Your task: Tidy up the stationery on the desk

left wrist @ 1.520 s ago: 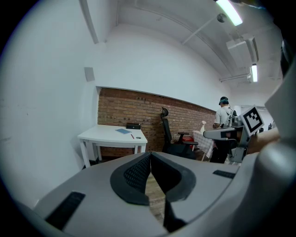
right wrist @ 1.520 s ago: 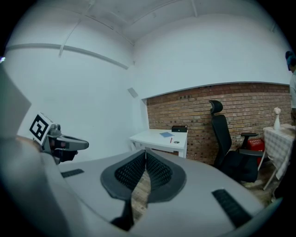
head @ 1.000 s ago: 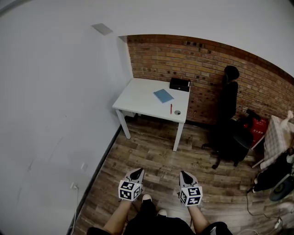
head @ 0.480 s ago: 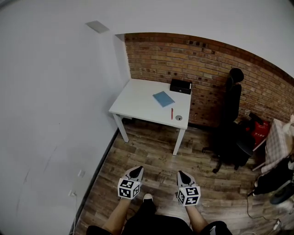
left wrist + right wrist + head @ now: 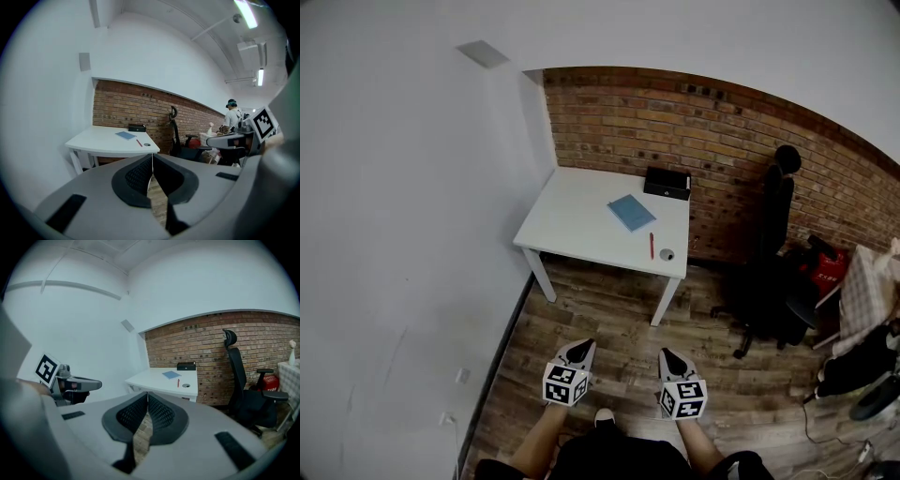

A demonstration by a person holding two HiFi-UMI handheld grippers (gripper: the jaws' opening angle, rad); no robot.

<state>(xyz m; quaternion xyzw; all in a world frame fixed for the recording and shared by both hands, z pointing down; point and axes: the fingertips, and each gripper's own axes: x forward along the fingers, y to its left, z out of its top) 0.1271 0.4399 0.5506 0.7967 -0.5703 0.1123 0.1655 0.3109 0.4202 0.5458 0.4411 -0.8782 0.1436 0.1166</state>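
**Both tools shut and empty, well short of the worktop**

From where I stand, the brick wall (image 5: 722, 150) fills the back of the room. It meets a plain white wall (image 5: 403, 206) at the corner, and a wooden plank floor (image 5: 609, 323) runs underneath. The white worktop (image 5: 572, 220) is tucked into that corner, its far edge along the bricks. To its right a black office chair (image 5: 773, 272) stands by the same wall, apart from the worktop.

The person holds both tools low over the floor, side by side and pointing toward the worktop, well apart from it. The left tool (image 5: 152, 161) has its jaws pressed together with nothing between them (only a hairline seam shows between the dark pads). The right tool (image 5: 147, 401) is the same, with its pads meeting at the tips and nothing caught in them.

The stationery all lies on the right half of the worktop. A black box (image 5: 667, 183) sits at the back edge by the bricks. A blue notebook (image 5: 631, 212) lies flat and a little askew, just in front of the box. A red pen (image 5: 652, 246) lies near the front edge. A small grey round thing (image 5: 667, 254) sits just beside the pen at the front right corner, too small for me to name.
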